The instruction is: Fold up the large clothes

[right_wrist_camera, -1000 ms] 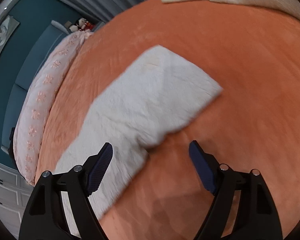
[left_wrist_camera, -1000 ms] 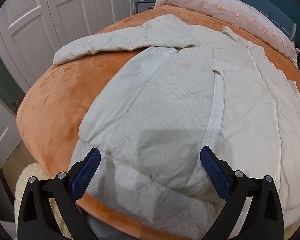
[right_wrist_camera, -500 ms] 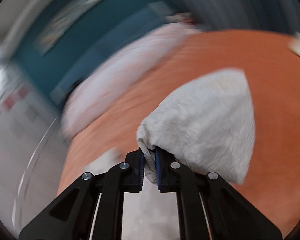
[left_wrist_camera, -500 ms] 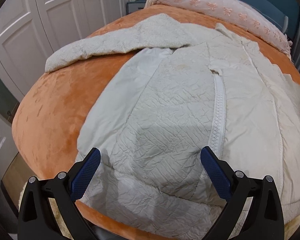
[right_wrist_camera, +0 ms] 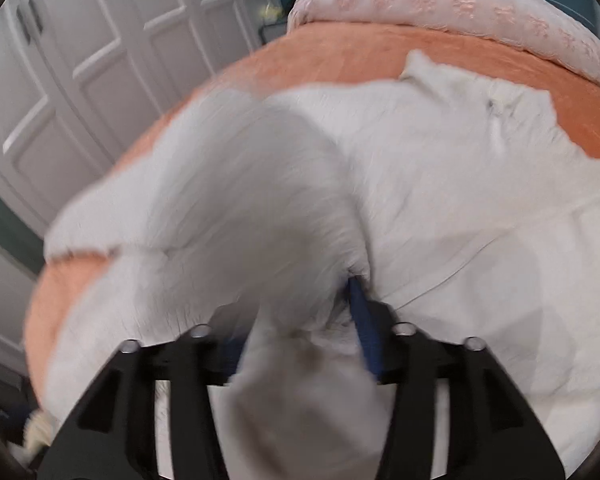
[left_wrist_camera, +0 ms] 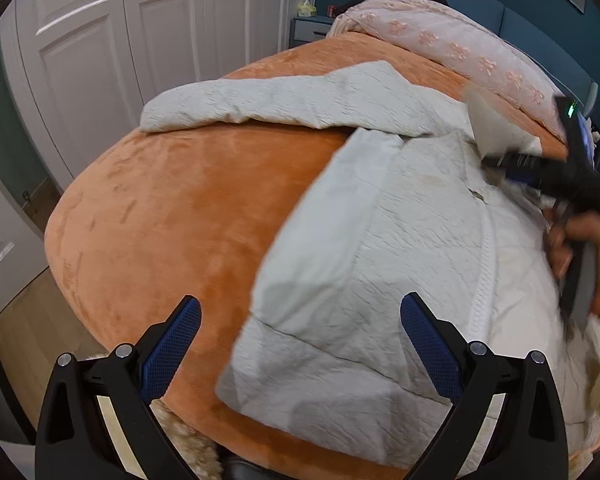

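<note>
A cream quilted jacket (left_wrist_camera: 380,240) lies zipper-up on the orange bed cover (left_wrist_camera: 160,220). My left gripper (left_wrist_camera: 300,304) hovers open over the jacket's hem, holding nothing. One sleeve (left_wrist_camera: 280,100) stretches out to the far left. My right gripper (left_wrist_camera: 488,158), held by a hand (left_wrist_camera: 580,248), is over the jacket's chest with the other sleeve (left_wrist_camera: 496,120) at its tip. In the blurred right wrist view that sleeve (right_wrist_camera: 240,200) drapes between the right gripper's (right_wrist_camera: 296,312) jaws, which stand partly apart, above the jacket (right_wrist_camera: 480,200).
A pink embroidered quilt (left_wrist_camera: 460,40) lies along the bed's far end against a teal headboard. White wardrobe doors (left_wrist_camera: 100,40) stand to the left, a nightstand (left_wrist_camera: 312,30) beyond. Wooden floor (left_wrist_camera: 24,320) shows past the bed's left edge.
The right gripper shut on the sleeve, swung it over onto the jacket's chest, and its jaws have now parted somewhat. The left gripper drifted left and stayed open.
</note>
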